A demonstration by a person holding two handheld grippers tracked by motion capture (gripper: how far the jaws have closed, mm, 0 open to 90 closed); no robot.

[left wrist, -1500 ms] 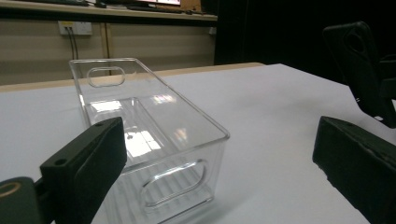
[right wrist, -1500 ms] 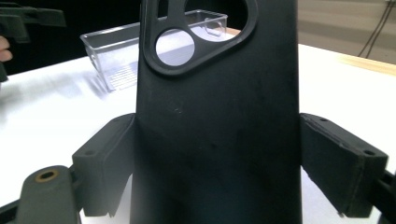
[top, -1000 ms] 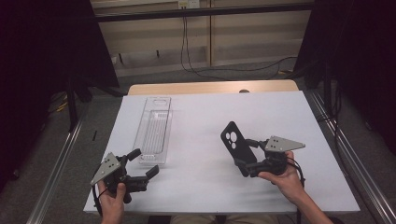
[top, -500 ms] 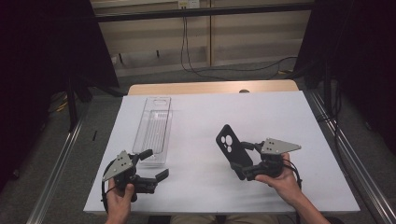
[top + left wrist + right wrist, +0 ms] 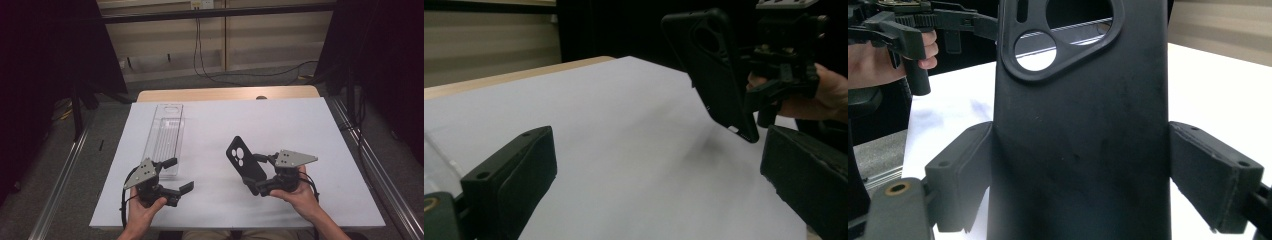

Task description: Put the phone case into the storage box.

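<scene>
A black phone case (image 5: 244, 161) with a camera cutout stands tilted above the white table cover, right of centre. My right gripper (image 5: 255, 173) is shut on its lower part, one pad on each long edge (image 5: 964, 165). The right gripper view has the case (image 5: 1078, 140) upright between the jaws. My left gripper (image 5: 180, 174) is near the front left, open and empty, just past the near end of a clear plastic tray (image 5: 165, 135). In the left gripper view its jaws stand wide apart (image 5: 659, 165), and the case (image 5: 719, 75) hangs ahead to the right.
The white cover (image 5: 280, 125) spreads over a wooden table whose far edge (image 5: 225, 94) shows. Metal rails (image 5: 367, 165) run along both sides. Cables lie on the floor beyond. The left hand and its gripper (image 5: 923, 25) appear at the upper left of the right gripper view.
My left gripper has slid to the right along the front of the table, toward the centre. The right gripper and the case have shifted only slightly toward the person.
</scene>
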